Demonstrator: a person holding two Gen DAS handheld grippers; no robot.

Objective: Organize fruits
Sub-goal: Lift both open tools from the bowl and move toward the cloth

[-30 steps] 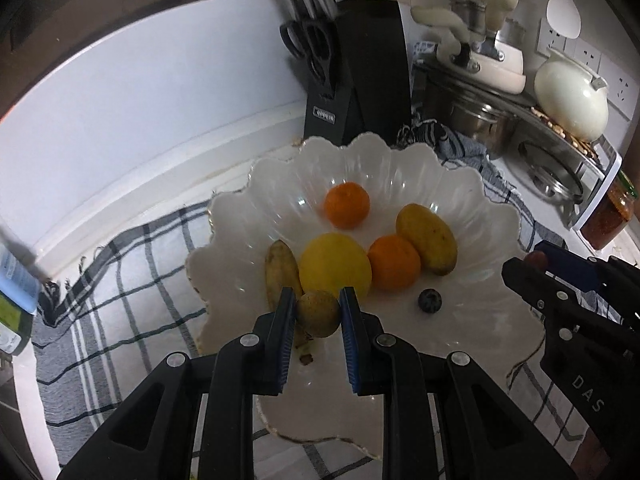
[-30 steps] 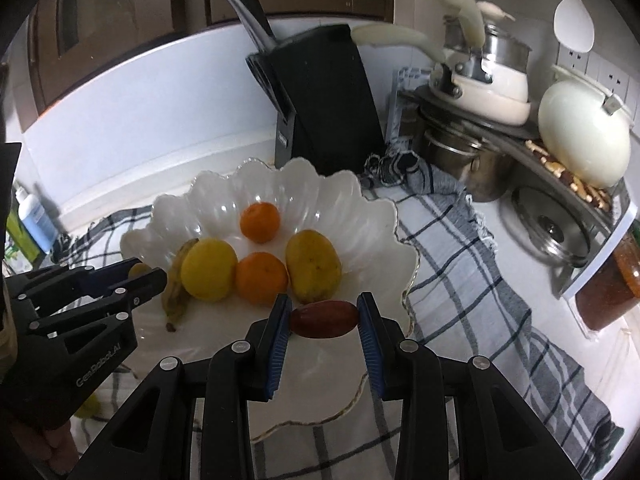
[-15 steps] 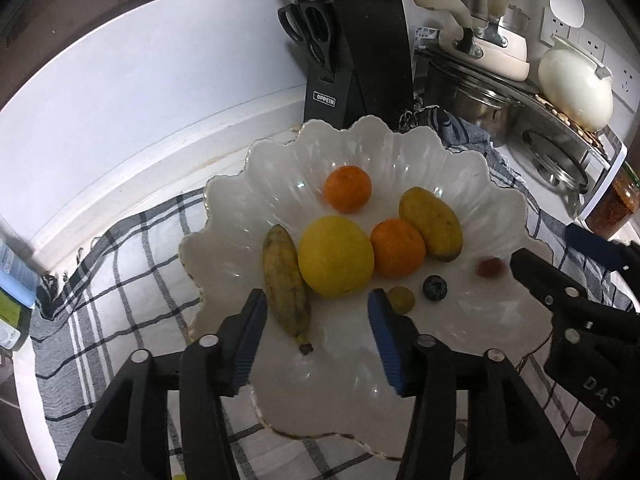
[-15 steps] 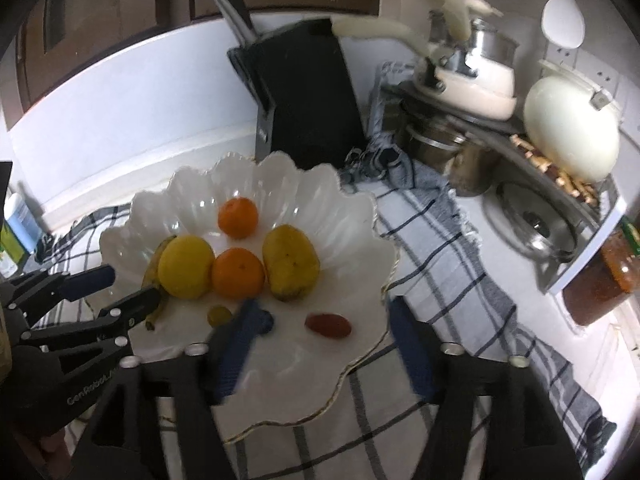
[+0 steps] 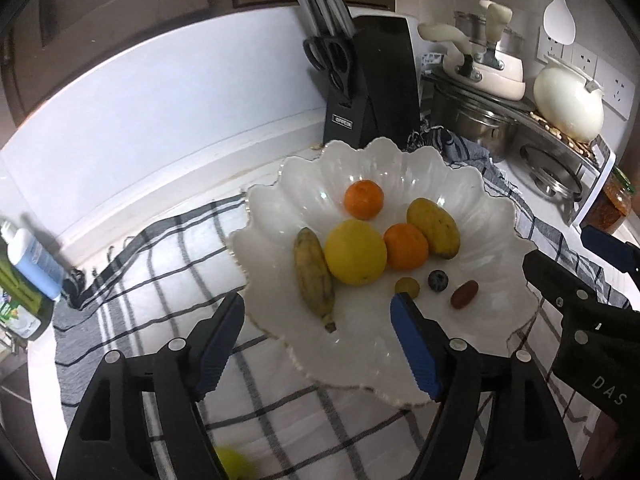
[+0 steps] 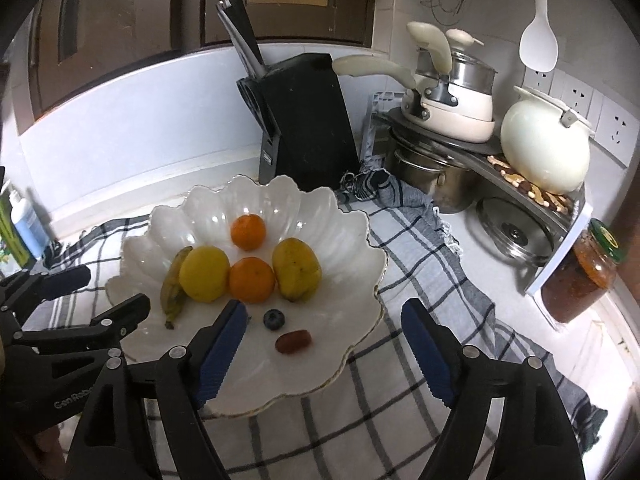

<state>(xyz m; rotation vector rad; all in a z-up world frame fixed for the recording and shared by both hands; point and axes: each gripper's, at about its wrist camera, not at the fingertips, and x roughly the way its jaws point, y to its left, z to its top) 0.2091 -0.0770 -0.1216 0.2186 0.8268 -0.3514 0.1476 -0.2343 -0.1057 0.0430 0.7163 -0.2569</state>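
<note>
A white scalloped bowl (image 5: 280, 216) (image 6: 352, 240) sits on a checked cloth. It holds a banana (image 5: 314, 278), a yellow lemon (image 5: 355, 252), two oranges (image 5: 364, 199) (image 5: 406, 246), a mango (image 5: 434, 227), a small green-brown fruit (image 5: 407, 286), a blueberry (image 5: 437, 280) (image 6: 274, 319) and a red date (image 5: 464, 294) (image 6: 293, 341). My left gripper (image 5: 316, 340) is open and empty above the bowl's near rim. My right gripper (image 6: 324, 348) is open and empty, pulled back over the near rim above the date.
A black knife block (image 5: 372, 88) stands behind the bowl. Pots, a white kettle (image 6: 544, 148) and a jar (image 6: 580, 276) crowd the right. Bottles (image 5: 32, 256) stand at the left. A yellow-green fruit (image 5: 236, 464) lies on the cloth below my left gripper.
Both grippers opened and drew back. The left let go of the small green-brown fruit, the right let go of the red date; both fruits now lie in the bowl.
</note>
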